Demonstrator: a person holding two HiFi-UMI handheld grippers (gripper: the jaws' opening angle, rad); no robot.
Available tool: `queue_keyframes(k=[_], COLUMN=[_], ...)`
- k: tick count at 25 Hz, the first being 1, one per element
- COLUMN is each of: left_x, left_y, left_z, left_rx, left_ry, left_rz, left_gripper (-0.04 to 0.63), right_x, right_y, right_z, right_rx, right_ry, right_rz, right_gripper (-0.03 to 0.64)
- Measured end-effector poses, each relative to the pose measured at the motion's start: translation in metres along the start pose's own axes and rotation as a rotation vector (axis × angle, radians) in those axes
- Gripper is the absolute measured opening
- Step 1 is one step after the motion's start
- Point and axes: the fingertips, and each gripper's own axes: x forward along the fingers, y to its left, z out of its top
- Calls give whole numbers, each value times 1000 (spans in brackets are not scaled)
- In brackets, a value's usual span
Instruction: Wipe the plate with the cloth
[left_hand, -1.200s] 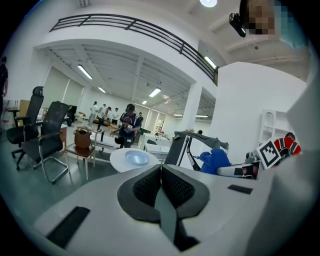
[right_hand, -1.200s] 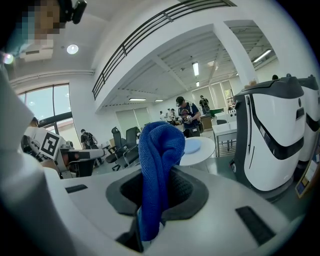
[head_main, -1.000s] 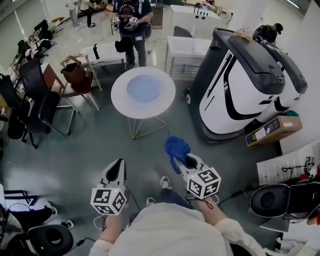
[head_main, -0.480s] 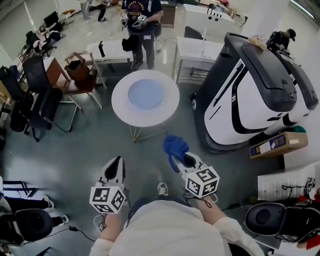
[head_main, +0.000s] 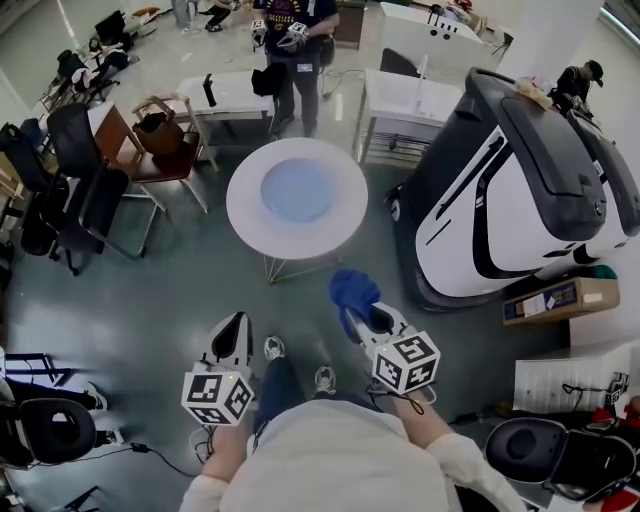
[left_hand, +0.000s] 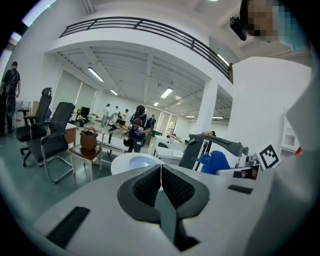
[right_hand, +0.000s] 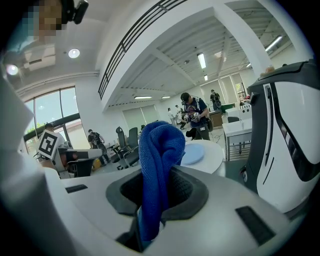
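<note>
A pale blue plate lies in the middle of a round white table ahead of me; the plate also shows beyond the cloth in the right gripper view, and the table's rim shows past the jaws in the left gripper view. My right gripper is shut on a bunched blue cloth, which stands up between the jaws. My left gripper is shut with nothing in it, the pads meeting. Both grippers hang short of the table, above the floor.
A large white and black machine stands right of the table. Chairs and a brown bag are to the left. A person with grippers stands beyond the table by white desks. A cardboard box lies at right.
The table and plate have drawn nearer and slid lower in the head view as I moved forward. Both grippers keep their places before me, the cloth still held.
</note>
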Motion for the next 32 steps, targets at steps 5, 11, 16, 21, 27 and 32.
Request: queue_keyframes(k=[5, 11, 16, 21, 27, 32], left_x=[22, 55, 80, 96, 120, 147], left_y=[22, 55, 83, 106, 118, 112], left_z=[16, 47, 67, 78, 79, 78], left_rx=[-3, 20, 40, 55, 65, 68], left_ry=[5, 14, 23, 48, 87, 112], left_rz=[-28, -97, -155, -211, -261, -280], left_gripper=[32, 32, 32, 32, 32, 32], right_x=[26, 69, 101, 124, 140, 147], right_y=[2, 7, 11, 17, 13, -6], right_z=[13, 39, 57, 64, 63, 65], right_rx=[3, 15, 24, 51, 81, 98], right_ry=[-2, -29, -56, -75, -77, -68], right_rz=[-24, -78, -127, -178, -224, -238], right_gripper=[89, 89, 89, 89, 89, 89])
